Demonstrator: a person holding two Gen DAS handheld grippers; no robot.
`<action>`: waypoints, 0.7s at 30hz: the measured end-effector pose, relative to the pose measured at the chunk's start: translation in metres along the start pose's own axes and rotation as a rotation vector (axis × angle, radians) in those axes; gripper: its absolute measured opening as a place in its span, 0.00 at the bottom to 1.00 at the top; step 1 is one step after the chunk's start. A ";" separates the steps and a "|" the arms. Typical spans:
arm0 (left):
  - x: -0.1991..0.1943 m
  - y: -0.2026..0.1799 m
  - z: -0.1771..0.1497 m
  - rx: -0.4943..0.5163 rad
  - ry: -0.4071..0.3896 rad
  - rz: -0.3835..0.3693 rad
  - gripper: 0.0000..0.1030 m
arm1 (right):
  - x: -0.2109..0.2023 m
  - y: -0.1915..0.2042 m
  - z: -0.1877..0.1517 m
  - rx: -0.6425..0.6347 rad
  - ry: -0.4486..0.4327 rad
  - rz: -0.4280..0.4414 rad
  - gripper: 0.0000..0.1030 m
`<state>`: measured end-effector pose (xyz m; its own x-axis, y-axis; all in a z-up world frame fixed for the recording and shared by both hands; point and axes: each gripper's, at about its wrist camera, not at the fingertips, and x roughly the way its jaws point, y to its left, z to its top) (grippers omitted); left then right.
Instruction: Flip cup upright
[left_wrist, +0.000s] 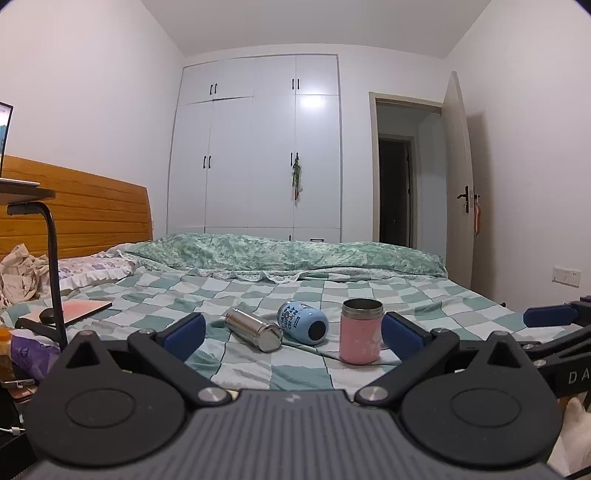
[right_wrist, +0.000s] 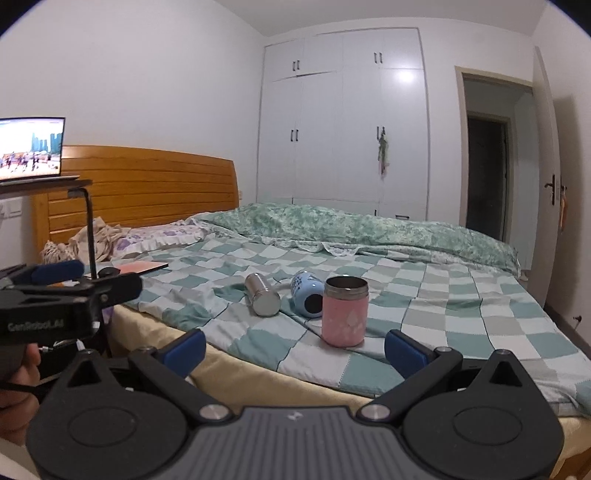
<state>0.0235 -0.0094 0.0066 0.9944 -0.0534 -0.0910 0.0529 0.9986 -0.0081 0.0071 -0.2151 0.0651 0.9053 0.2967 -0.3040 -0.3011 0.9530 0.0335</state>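
Pink cup (right_wrist: 345, 312) upright near bed edge (right_wrist: 258, 365), blue cup (right_wrist: 307, 297) lying beside it

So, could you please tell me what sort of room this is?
A bedroom, most likely: a bed with a wooden headboard, a pillow and a white wardrobe.

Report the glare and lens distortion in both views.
Left wrist view: a lamp's glare spot on the wardrobe, door bowed by the fisheye. Right wrist view: the same glare higher on the wardrobe, black corners, bright laptop screen.
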 end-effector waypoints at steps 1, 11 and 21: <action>0.000 0.000 -0.001 -0.004 0.002 -0.002 1.00 | 0.000 -0.002 0.000 0.007 0.000 -0.001 1.00; 0.003 0.005 -0.002 -0.025 0.009 -0.002 1.00 | 0.001 -0.002 -0.003 0.013 0.001 -0.005 1.00; 0.004 0.005 -0.003 -0.032 0.020 0.001 1.00 | 0.003 -0.001 -0.003 0.007 0.003 0.000 1.00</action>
<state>0.0275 -0.0042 0.0032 0.9924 -0.0531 -0.1106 0.0489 0.9980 -0.0401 0.0095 -0.2153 0.0608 0.9043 0.2964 -0.3071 -0.2988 0.9535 0.0404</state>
